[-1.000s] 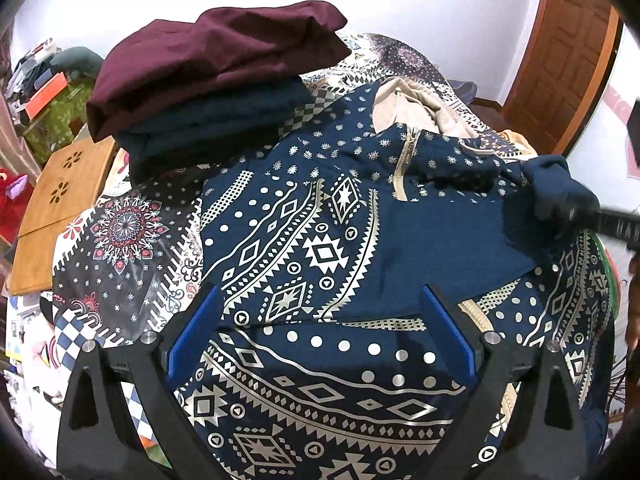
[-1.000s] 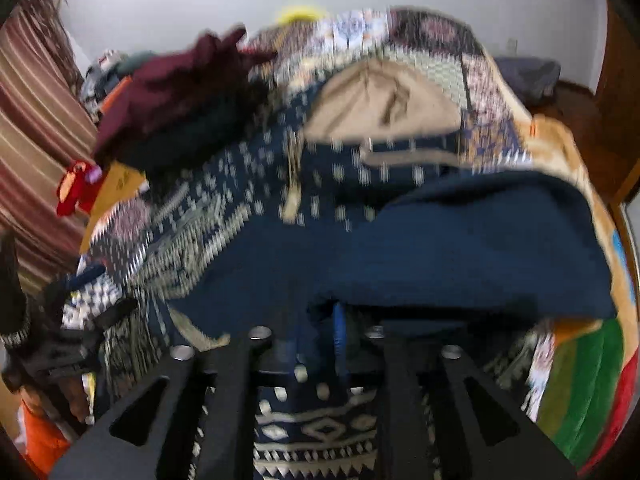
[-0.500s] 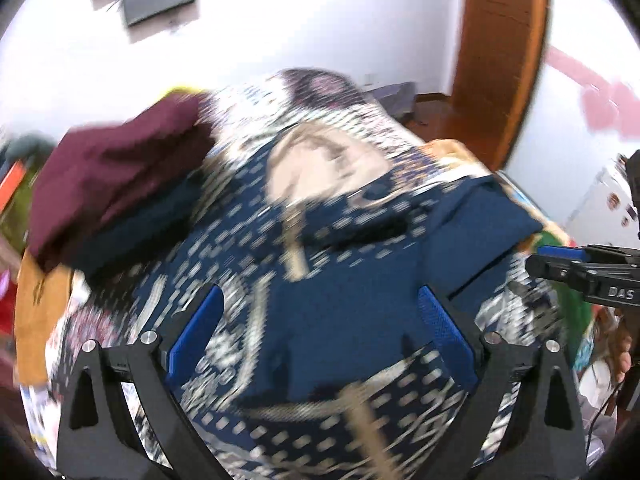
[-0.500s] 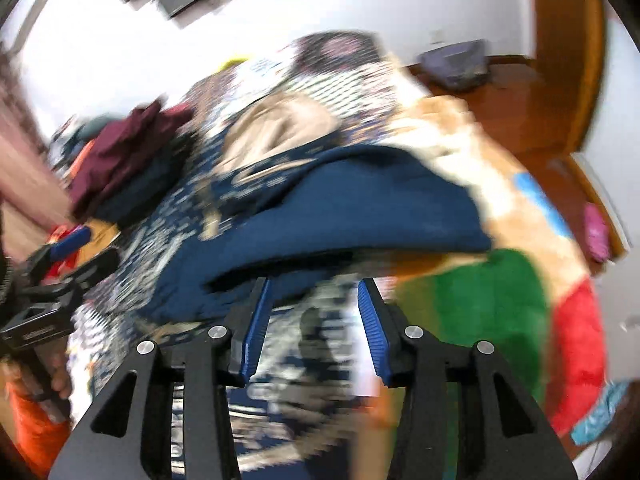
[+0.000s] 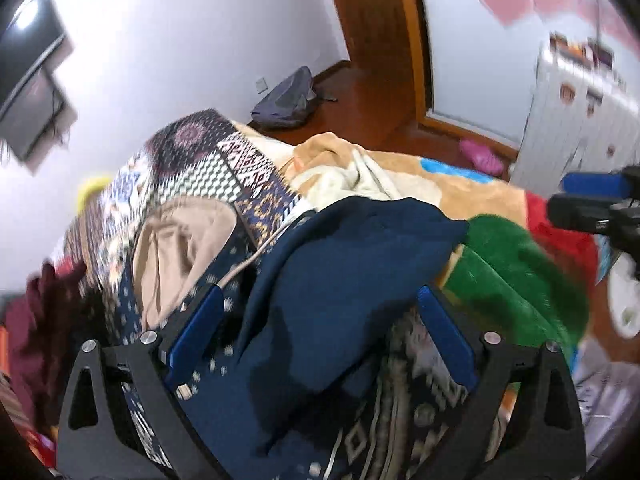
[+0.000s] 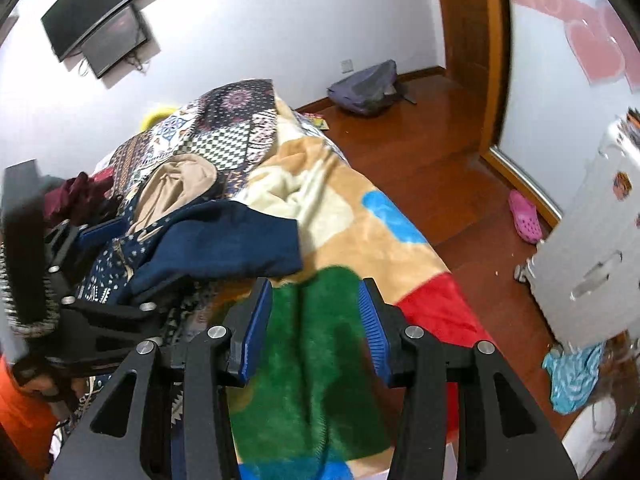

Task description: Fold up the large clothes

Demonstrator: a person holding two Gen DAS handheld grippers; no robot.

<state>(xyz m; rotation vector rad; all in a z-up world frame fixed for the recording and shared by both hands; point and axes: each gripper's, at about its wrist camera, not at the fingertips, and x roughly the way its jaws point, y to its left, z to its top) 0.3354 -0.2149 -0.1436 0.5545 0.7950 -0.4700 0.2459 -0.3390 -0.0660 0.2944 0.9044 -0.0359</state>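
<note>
Both grippers hang over the bed, pointing steeply down. Left gripper [image 5: 320, 312] — jaws spread wide, blue pads well apart, nothing clamped; the navy patterned garment [image 5: 304, 312] lies beneath and between them, with no pad seen pressing on it. Right gripper [image 6: 316, 312] — jaws part-way apart, a clear gap between the pads, nothing held; it hangs over the green patch of the fleece blanket [image 6: 384, 248], just beside the garment's edge.

Garment [image 6: 224, 240]: bunched in a heap on the blanket, plain navy lining turned outward on top, white-dotted and geometric-print side showing at its lower and left parts. Beige hood [image 5: 180, 248] with a drawcord sits at the garment's far-left end. In the right wrist view the plain navy fold reaches to the near edge of the tan part of the blanket.

Relative to the garment:
- Patchwork quilt [image 5: 208, 160] beyond it, toward the white wall.
- Maroon clothing [image 5: 28, 320] to its left, blurred; a little also shows in the right view [image 6: 76, 196].
- Blanket's green, red and blue patches to its right.
- Wood floor [image 6: 420, 168] past the blanket; grey backpack [image 6: 368, 88] by the wall, pink clog [image 6: 526, 216] near a white drawer unit [image 6: 592, 248].
- Wall-mounted screens [image 6: 100, 16] high above on the left.

Left view is motion-blurred; fine print detail is not readable.
</note>
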